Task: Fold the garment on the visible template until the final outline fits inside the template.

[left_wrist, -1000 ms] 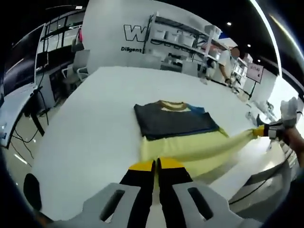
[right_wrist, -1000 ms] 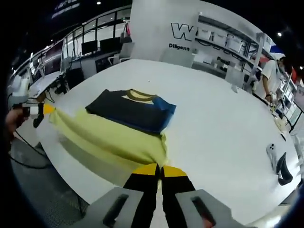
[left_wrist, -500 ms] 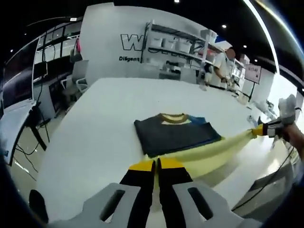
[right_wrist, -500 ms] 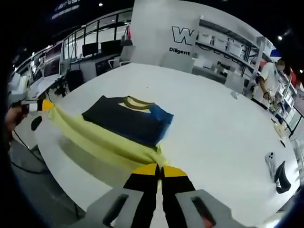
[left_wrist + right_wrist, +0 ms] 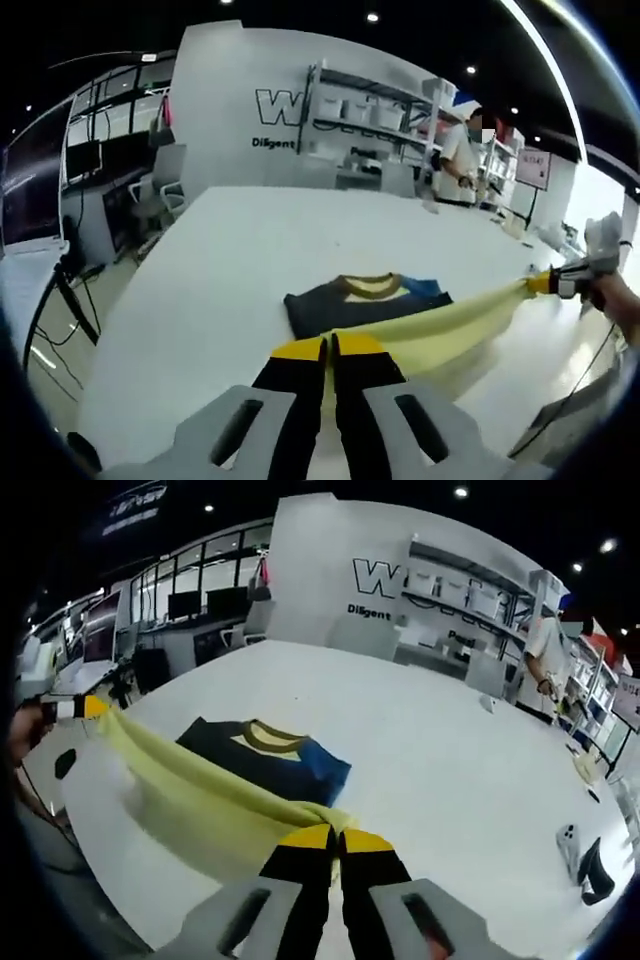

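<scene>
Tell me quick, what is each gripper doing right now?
Left gripper: shut on the yellow hem of the garment, lifted off the table.
Right gripper: shut on the hem's other corner.

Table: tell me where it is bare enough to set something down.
The white table is bare beyond the garment, toward the shelves. At its right edge lies a phone beside a dark object. The near edge is crowded: both tongs hold the yellow hem stretched there.
</scene>
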### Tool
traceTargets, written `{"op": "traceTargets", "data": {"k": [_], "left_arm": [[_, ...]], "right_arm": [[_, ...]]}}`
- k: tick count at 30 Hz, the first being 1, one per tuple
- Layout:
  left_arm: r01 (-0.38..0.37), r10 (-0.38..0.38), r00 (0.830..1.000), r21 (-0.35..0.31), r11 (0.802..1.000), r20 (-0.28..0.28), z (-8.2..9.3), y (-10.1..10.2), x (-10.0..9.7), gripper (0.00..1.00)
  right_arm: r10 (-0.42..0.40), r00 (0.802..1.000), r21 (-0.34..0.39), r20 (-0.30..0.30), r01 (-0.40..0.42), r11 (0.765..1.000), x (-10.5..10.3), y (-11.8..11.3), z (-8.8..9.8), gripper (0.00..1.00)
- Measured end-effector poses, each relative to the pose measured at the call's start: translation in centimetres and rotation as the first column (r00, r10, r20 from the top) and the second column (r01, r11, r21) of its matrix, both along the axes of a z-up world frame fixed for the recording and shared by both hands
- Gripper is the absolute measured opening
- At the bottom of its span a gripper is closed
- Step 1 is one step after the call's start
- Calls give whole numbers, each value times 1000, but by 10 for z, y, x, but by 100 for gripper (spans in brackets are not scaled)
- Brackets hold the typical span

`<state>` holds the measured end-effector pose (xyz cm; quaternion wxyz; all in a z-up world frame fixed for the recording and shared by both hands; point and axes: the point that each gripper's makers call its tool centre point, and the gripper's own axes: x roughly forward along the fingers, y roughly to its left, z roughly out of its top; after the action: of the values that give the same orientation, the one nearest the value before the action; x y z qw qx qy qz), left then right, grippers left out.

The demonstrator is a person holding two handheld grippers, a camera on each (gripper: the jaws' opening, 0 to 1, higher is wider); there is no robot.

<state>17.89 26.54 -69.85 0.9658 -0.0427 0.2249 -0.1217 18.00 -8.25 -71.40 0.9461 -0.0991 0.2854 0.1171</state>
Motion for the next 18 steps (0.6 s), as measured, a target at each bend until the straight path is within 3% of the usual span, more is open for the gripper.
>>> {"op": "traceTargets", "data": {"k": [10,13,15,16,17,18], "left_arm": [[0,-2,999,33,999,53,10,1,30,0],[-43,34,996,113,993,82,11,18,44,0],[-32,28,996,36,999,85,14,19,52,0],[-43,44,995,-4,999,89,13,20,55,0],[-44,45,995,-11,999,86,12,20,56,0],[-44,44,998,15,999,46,3,23,58,0]], "right_arm": [[-13,1000,34,27,12,999,27,0,1,0],[-41,998,10,38,40,999,36,-8,-2,0],[-23,998,90,55,18,996,43,0,-2,0],[-21,999,91,50,16,996,44,0,-3,0],[-19,999,88,45,15,996,44,0,-5,0],[-21,999,67,27,19,998,45,1,-9,0]]}}
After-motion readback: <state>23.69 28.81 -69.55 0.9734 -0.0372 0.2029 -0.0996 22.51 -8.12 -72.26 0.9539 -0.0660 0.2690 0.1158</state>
